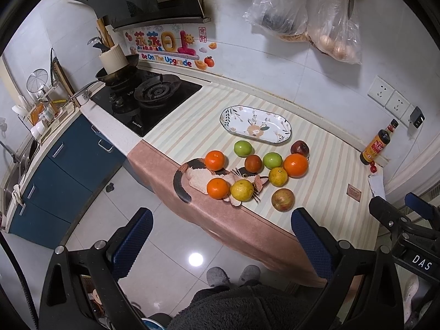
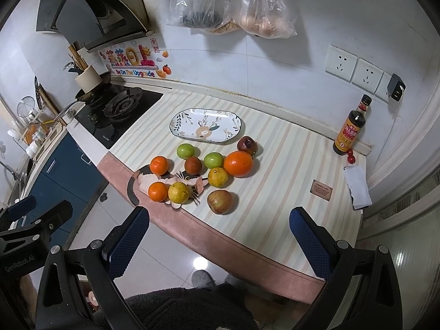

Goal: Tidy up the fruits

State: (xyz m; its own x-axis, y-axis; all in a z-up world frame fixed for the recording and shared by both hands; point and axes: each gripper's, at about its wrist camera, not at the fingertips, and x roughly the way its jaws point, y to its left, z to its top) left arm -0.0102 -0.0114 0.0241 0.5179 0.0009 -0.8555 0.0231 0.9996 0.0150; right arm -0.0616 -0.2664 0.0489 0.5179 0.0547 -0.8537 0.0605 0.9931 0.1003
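I have both grippers held back off the bench edge, over the floor. My left gripper [image 1: 220, 243] stands with its jaws spread wide and nothing between them; my right gripper [image 2: 220, 243] is the same, wide apart and empty.

I take the oval plate [image 2: 176, 126] as my landmark. It lies bare on the striped bench [image 2: 288, 170]. All the fruit sits on the near side of it: a green fruit [image 2: 185, 150] just beside its near rim, a second green fruit [image 2: 213, 160] a little further out, a dark red fruit [image 2: 248, 144] by its right end, and a large orange [image 2: 238, 163] touching that one. Further from the plate come a small reddish-brown fruit [image 2: 193, 165], two small oranges [image 2: 159, 165], two yellow-green citrus [image 2: 217, 177] and, nearest to me, an apple [image 2: 219, 201]. Several rest on a cat-shaped mat [image 2: 143, 181]. Well to the right of the plate stands a sauce bottle [image 2: 350, 132].
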